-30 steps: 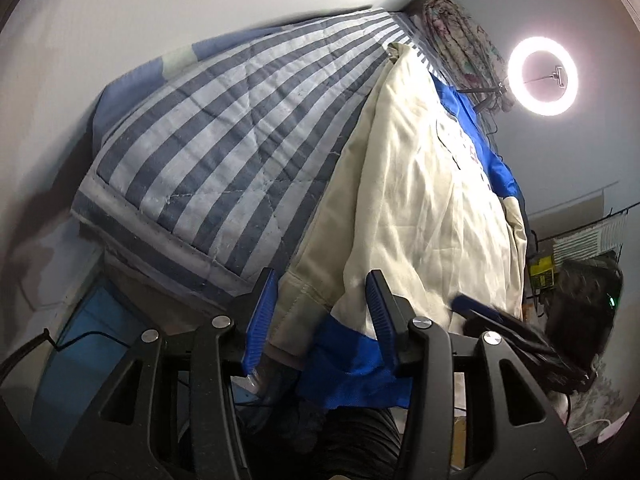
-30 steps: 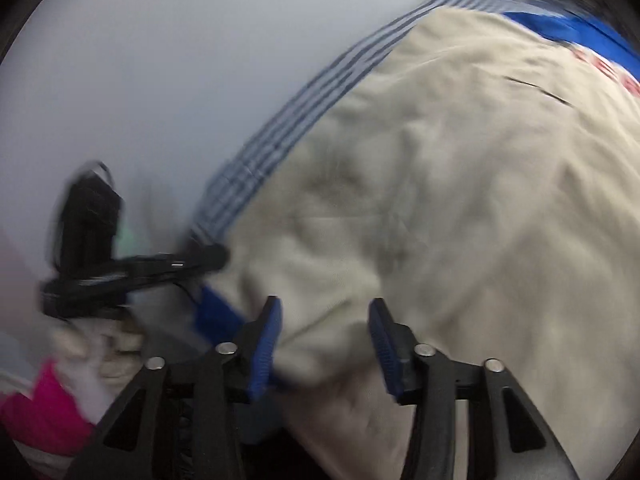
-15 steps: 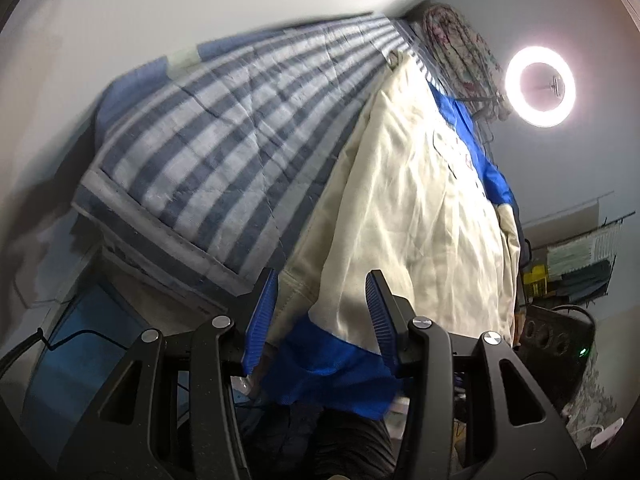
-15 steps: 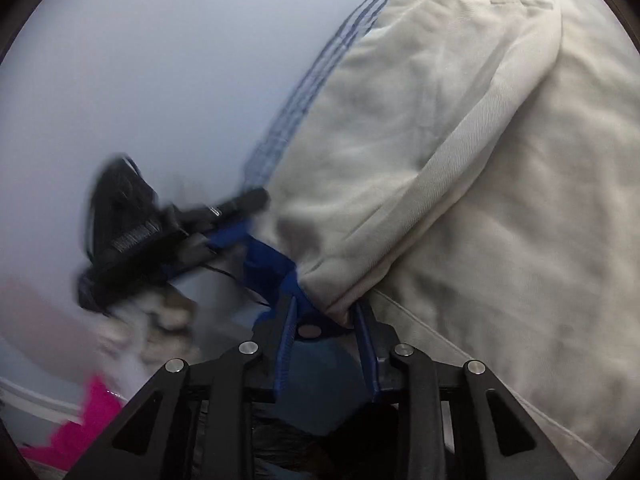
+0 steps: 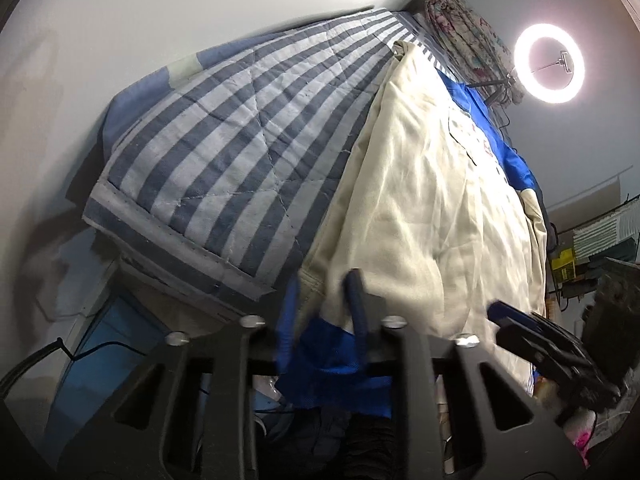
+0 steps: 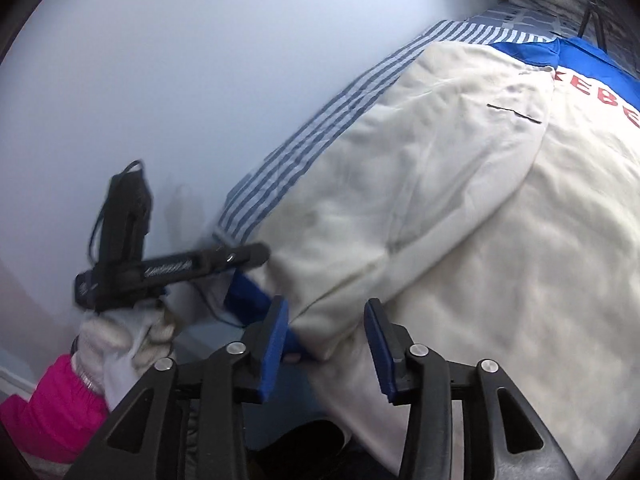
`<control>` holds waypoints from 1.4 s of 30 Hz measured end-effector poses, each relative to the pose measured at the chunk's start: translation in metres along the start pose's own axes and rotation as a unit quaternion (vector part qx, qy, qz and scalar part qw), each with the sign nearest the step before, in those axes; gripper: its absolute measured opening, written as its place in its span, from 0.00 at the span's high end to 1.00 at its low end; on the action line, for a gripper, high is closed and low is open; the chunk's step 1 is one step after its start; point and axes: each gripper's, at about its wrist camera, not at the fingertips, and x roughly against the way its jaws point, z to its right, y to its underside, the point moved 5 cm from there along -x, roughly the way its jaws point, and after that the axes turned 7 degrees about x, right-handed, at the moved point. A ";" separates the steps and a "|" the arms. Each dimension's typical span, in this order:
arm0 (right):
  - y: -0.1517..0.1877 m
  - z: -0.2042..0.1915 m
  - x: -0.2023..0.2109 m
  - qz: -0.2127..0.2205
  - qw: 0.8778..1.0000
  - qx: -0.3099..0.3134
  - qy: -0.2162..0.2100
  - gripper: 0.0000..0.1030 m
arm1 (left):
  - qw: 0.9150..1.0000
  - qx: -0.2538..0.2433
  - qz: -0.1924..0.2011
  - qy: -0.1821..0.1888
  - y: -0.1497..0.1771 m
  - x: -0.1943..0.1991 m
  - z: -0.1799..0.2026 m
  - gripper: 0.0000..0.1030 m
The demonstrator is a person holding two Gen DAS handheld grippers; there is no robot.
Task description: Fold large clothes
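Cream jacket (image 5: 420, 200) with blue trim lies spread on the striped quilt (image 5: 224, 152) covering the bed, occupying the right portion of it; red lettering shows near the blue collar at the far end.

Left gripper (image 5: 322, 316): jaws have just been closing and now pinch the near hem of the jacket, cream cloth and blue band bunched between the blurred pads.

Right gripper (image 6: 326, 342): jaws have just been opening and stand spread. The blue cuff and the end of a cream sleeve (image 6: 400, 216) lie between the pads, which do not press on the cloth.

In the right wrist view, a gloved hand (image 6: 124, 336) with a pink sleeve (image 6: 52, 412) carries the left gripper at the near left edge.

A lit ring light (image 5: 549, 64) stands beyond the far right corner of the bed.
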 end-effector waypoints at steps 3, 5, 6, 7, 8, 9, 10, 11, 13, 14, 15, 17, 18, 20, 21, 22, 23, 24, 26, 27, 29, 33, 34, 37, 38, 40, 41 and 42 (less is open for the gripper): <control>-0.001 0.014 -0.025 -0.015 1.000 -0.020 -0.005 0.55 | 1.000 -0.017 -0.003 0.005 0.004 0.002 0.008 0.96; 0.001 0.014 -0.049 -0.035 0.999 -0.022 -0.003 0.55 | 0.999 -0.040 0.011 -0.016 0.006 0.004 0.013 0.96; 0.005 0.017 -0.054 -0.047 0.999 -0.015 0.008 0.55 | 0.999 -0.043 0.015 -0.024 0.007 0.005 0.014 0.93; 0.010 0.018 -0.063 -0.073 0.997 0.001 0.024 0.56 | 0.998 -0.044 0.017 -0.030 0.007 0.005 0.013 0.80; 0.014 0.017 -0.067 -0.092 0.995 0.016 0.035 0.59 | 0.998 -0.042 0.017 -0.032 0.007 0.005 0.012 0.70; 0.014 0.016 -0.069 -0.097 0.994 0.028 0.043 0.59 | 0.999 -0.038 0.019 -0.031 0.006 0.006 0.010 0.54; 0.014 0.015 -0.069 -0.102 0.993 0.034 0.045 0.59 | 0.999 -0.032 0.021 -0.029 0.006 0.007 0.008 0.51; 0.013 0.015 -0.068 -0.108 0.992 0.037 0.046 0.60 | 0.999 -0.025 0.019 -0.024 0.005 0.007 0.005 0.51; 0.011 0.016 -0.068 -0.116 0.991 0.038 0.047 0.60 | 1.000 -0.006 0.010 -0.008 0.003 0.007 -0.003 0.51; 0.010 0.016 -0.071 -0.118 0.991 0.039 0.046 0.60 | 1.000 0.007 0.006 -0.002 0.002 0.007 -0.008 0.51; 0.011 0.017 -0.073 -0.119 0.991 0.038 0.045 0.59 | 1.000 0.019 0.003 0.005 0.001 0.007 -0.012 0.51; 0.007 0.019 -0.079 -0.114 0.992 0.031 0.038 0.58 | 0.998 0.049 -0.006 0.028 -0.002 0.006 -0.020 0.51; 0.008 0.020 -0.080 -0.111 0.993 0.026 0.034 0.58 | 0.997 0.065 -0.011 0.045 -0.004 0.005 -0.023 0.51; 0.007 0.023 -0.080 -0.107 0.994 0.017 0.026 0.58 | 0.995 0.081 -0.015 0.060 -0.005 0.004 -0.024 0.51; 0.009 0.021 -0.076 -0.105 0.994 0.015 0.023 0.58 | 0.995 0.080 -0.016 0.062 -0.006 0.004 -0.024 0.51; 0.009 0.021 -0.075 -0.104 0.994 0.014 0.020 0.58 | 0.995 0.077 -0.019 0.061 -0.006 0.003 -0.022 0.51; 0.009 0.021 -0.074 -0.103 0.994 0.014 0.018 0.58 | 0.996 0.070 -0.024 0.059 -0.005 0.000 -0.019 0.51; 0.006 0.020 -0.075 -0.103 0.994 0.013 0.018 0.58 | 0.996 0.065 -0.026 0.055 -0.004 -0.001 -0.017 0.51; 0.004 0.019 -0.075 -0.104 0.994 0.014 0.020 0.58 | 0.997 0.056 -0.034 0.048 -0.002 -0.006 -0.015 0.51; 0.004 0.019 -0.074 -0.103 0.994 0.015 0.021 0.58 | 0.997 0.052 -0.039 0.045 0.000 -0.008 -0.014 0.51; 0.005 0.020 -0.070 -0.102 0.994 0.016 0.022 0.58 | 0.997 0.045 -0.039 0.044 0.003 -0.007 -0.011 0.55; 0.009 0.024 -0.065 -0.098 0.995 0.008 0.018 0.58 | 0.999 0.021 -0.023 0.027 0.006 -0.002 -0.004 0.69; 0.009 0.025 -0.066 -0.098 0.995 0.007 0.018 0.58 | 1.000 0.017 -0.017 0.018 0.007 -0.001 -0.004 0.69; 0.010 0.026 -0.065 -0.101 0.995 0.010 0.020 0.58 | 1.000 0.020 -0.012 -0.009 0.007 -0.005 -0.008 0.54; 0.010 0.026 -0.065 -0.101 0.995 0.012 0.022 0.58 | 1.000 0.025 -0.015 -0.012 0.007 -0.007 -0.011 0.52; 0.011 0.027 -0.064 -0.102 0.994 0.015 0.024 0.58 | 0.999 0.027 -0.023 -0.009 0.008 -0.013 -0.013 0.57; 0.010 0.026 -0.064 -0.102 0.994 0.015 0.024 0.58 | 0.999 0.025 -0.025 -0.005 0.008 -0.014 -0.013 0.60; 0.010 0.026 -0.063 -0.102 0.994 0.014 0.024 0.58 | 0.999 0.020 -0.024 -0.006 0.008 -0.013 -0.011 0.65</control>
